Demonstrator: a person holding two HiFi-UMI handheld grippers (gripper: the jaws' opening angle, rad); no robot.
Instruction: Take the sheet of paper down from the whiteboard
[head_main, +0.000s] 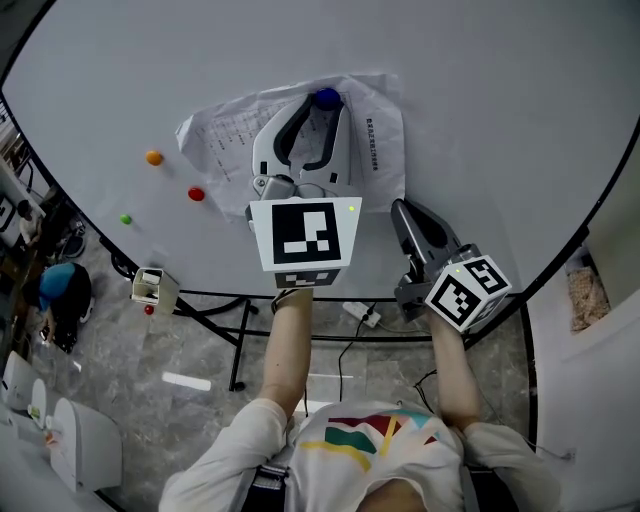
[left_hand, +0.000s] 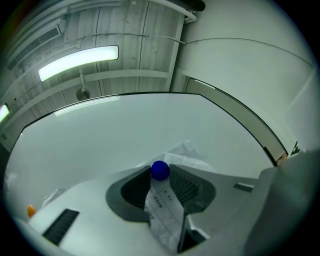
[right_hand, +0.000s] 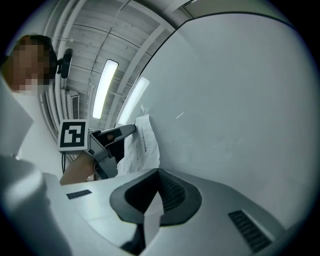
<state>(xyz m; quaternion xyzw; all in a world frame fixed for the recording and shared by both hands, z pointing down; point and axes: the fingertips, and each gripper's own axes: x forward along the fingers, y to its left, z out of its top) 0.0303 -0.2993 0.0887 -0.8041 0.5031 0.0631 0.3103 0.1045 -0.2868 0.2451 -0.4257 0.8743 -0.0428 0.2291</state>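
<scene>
Head view: the left gripper (head_main: 324, 102) is reaching up, pinching the blue magnet (head_main: 327, 98) on the sheet of paper (head_main: 377, 150). The right gripper (head_main: 400, 207) is hovering closed and empty beside that sheet.

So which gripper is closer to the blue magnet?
Left. The left gripper grips the magnet at its jaw tips; the right gripper sits shut, lower right, off the paper.

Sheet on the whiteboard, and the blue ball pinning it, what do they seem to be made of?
Sheet: thin white paper, matte, judging by its creases and printed lines. Blue ball: probably smooth plastic housing a magnet, going by its even colour and slight sheen.
</scene>
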